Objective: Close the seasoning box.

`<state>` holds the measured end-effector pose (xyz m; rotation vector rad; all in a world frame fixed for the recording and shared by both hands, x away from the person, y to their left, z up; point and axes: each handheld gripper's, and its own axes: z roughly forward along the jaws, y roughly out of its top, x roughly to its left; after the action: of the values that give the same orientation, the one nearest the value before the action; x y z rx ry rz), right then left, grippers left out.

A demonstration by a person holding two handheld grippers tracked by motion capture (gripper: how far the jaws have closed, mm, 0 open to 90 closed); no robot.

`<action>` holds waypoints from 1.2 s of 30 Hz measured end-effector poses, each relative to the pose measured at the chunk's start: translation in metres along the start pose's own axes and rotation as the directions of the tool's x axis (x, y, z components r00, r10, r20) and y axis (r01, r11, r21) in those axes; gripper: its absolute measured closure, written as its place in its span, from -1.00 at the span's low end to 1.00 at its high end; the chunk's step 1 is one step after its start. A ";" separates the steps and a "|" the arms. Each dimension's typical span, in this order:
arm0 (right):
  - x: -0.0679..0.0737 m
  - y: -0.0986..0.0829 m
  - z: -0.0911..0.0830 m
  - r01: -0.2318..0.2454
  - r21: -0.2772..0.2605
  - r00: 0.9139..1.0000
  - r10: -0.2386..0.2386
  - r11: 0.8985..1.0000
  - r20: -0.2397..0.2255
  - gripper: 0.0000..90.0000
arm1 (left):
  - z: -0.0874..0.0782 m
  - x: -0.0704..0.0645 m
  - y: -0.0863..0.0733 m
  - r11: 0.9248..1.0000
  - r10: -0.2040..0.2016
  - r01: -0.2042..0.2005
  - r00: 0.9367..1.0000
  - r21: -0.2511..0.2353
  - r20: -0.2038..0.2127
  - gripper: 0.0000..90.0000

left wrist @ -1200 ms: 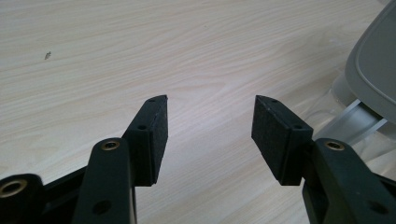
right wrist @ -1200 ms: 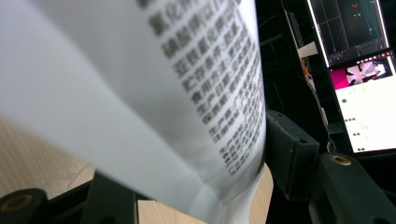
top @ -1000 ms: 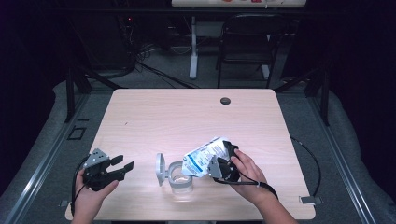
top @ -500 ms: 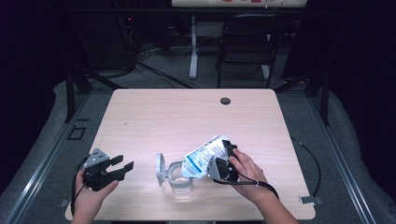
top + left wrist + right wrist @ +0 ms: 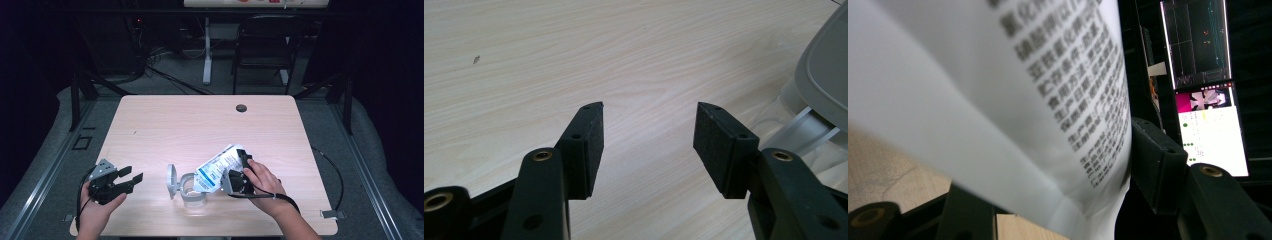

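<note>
A white printed bag [image 5: 218, 166] with blue and black text is tilted, its lower end over a clear container [image 5: 191, 191] with its grey hinged lid [image 5: 171, 181] swung open to the left. My right gripper [image 5: 237, 176] is shut on the bag's upper end. In the right gripper view the bag's printed side [image 5: 1048, 100] covers most of the frame between the jaws. My left gripper [image 5: 131, 179] stands open near the table's front left, nothing between its pads [image 5: 589, 145]. The grey lid [image 5: 824, 75] shows at the right edge of the left gripper view.
The wooden table [image 5: 200, 125] has a round cable hole [image 5: 241, 108] at the back. A chair [image 5: 260, 45] and cables stand beyond it. Monitors [image 5: 1205, 95] glow in the right gripper view's background.
</note>
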<state>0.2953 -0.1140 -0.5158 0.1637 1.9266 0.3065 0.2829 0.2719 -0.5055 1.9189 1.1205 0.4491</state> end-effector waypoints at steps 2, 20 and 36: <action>-0.001 0.001 -0.001 0.015 0.010 1.000 -0.015 1.000 0.003 0.01 | 0.000 0.000 0.000 1.000 -0.001 0.001 1.000 0.001 -0.002 0.03; 0.002 0.002 0.001 0.052 0.005 0.999 -0.052 0.999 0.014 0.01 | -0.001 0.000 0.000 1.000 0.000 0.000 1.000 -0.001 -0.001 0.03; -0.001 0.005 0.001 0.087 0.004 0.996 -0.087 0.996 0.029 0.02 | -0.001 0.000 0.000 1.000 0.001 -0.001 1.000 -0.002 0.001 0.03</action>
<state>0.2960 -0.1092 -0.5141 0.0852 1.8998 0.2418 0.2829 0.2722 -0.5050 1.9185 1.1178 0.4491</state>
